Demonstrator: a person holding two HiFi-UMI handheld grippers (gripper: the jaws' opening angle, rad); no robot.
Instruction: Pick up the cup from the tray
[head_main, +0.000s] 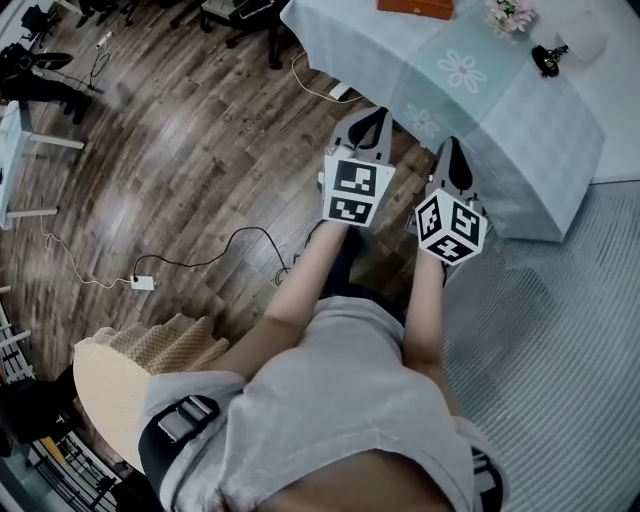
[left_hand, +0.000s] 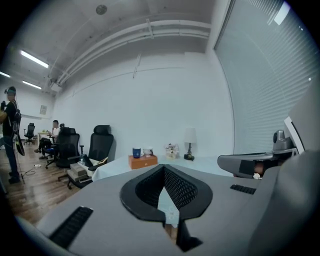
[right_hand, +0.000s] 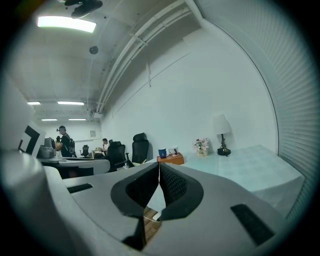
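Sighting the cup (right_hand: 162, 153), we found it standing on the tray (right_hand: 170, 159) at the far side of the table (head_main: 520, 120), well ahead of both grippers. It lay almost dead ahead of the right gripper (right_hand: 159, 164) and slightly left of the left gripper (left_hand: 163, 166). Both had jaws together, holding nothing. We judged neither clearly nearer.

This is an open-plan office. Black swivel chairs (left_hand: 101, 142) stand about and a person (left_hand: 54, 129) sits among them. Strip lights (left_hand: 34, 58) line the ceiling, slatted blinds (left_hand: 265, 75) cover one wall, and a cable (head_main: 247, 229) trails over the wood floor (head_main: 180, 150).
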